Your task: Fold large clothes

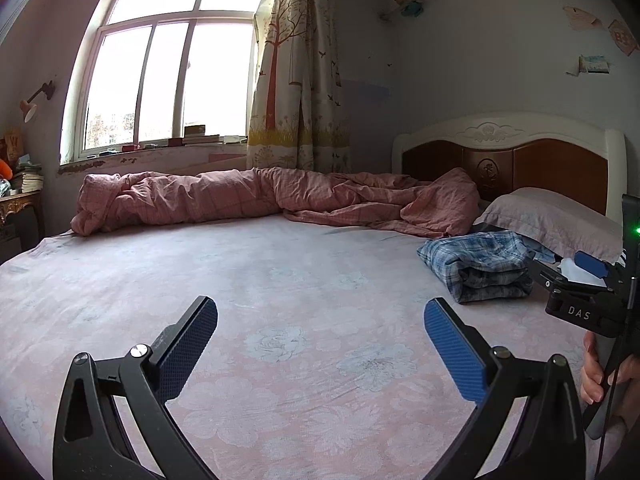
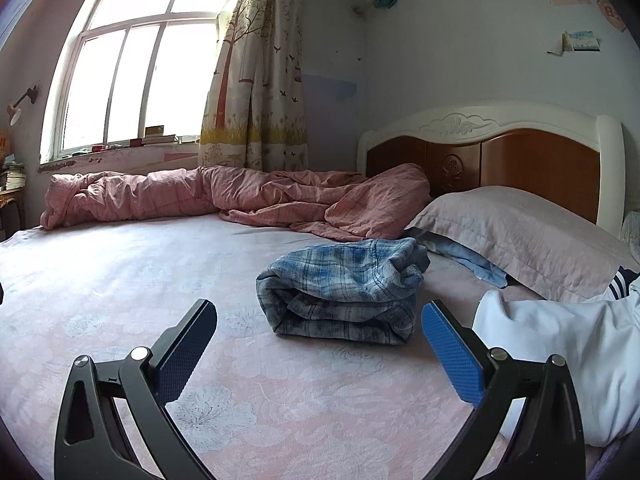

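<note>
Folded plaid shirt [image 2: 344, 292] lies just ahead of the wide-open, empty right gripper [image 2: 320, 340]; left gripper [image 1: 320, 340] likewise wide. Only the right view shows a white garment [image 2: 568, 360], possibly a jacket.

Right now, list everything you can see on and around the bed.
Plaid garment: one, blue, folded mid-bed.
White garment: one, right edge of bed.
Quilt: one, pink, bunched along far side.
Pillow: one, pale mauve, by headboard.
Light blue cloth: one, under the pillow's edge.
Headboard: one, brown and white.
Curtain: one, tree print, beside window.
Books: a few on the windowsill.
Left gripper: open, empty.
Right gripper: open, empty.
Hand: one, holding right gripper's handle.
</note>
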### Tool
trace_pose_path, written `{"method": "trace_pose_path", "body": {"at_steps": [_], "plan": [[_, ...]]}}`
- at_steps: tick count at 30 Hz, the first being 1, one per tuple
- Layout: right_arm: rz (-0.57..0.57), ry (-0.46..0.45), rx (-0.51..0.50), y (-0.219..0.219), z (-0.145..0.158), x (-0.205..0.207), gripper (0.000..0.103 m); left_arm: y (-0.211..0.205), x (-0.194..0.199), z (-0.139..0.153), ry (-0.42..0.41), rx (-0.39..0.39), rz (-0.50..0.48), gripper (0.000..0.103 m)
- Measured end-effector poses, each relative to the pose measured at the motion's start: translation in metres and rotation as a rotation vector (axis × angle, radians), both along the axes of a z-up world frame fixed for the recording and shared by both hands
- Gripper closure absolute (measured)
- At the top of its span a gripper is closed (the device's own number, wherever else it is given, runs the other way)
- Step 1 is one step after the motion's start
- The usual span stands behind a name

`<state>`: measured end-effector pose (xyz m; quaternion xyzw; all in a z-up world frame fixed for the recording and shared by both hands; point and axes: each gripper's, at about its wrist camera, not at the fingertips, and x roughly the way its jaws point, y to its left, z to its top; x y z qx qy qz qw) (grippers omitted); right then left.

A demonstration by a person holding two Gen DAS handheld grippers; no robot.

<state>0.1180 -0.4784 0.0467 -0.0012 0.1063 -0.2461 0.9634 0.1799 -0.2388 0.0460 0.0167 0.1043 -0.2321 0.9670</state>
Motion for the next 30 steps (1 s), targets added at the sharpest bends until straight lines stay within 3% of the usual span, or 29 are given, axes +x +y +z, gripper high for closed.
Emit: {"method": "trace_pose_path", "body": {"at_steps": [30], "plan": [[-0.002,0.013,0.007,-0.0045,-0.0058,0.0023,0.0,-0.0024,0.001,-0.001,0.008,-0.011,0.007,0.0]]}}
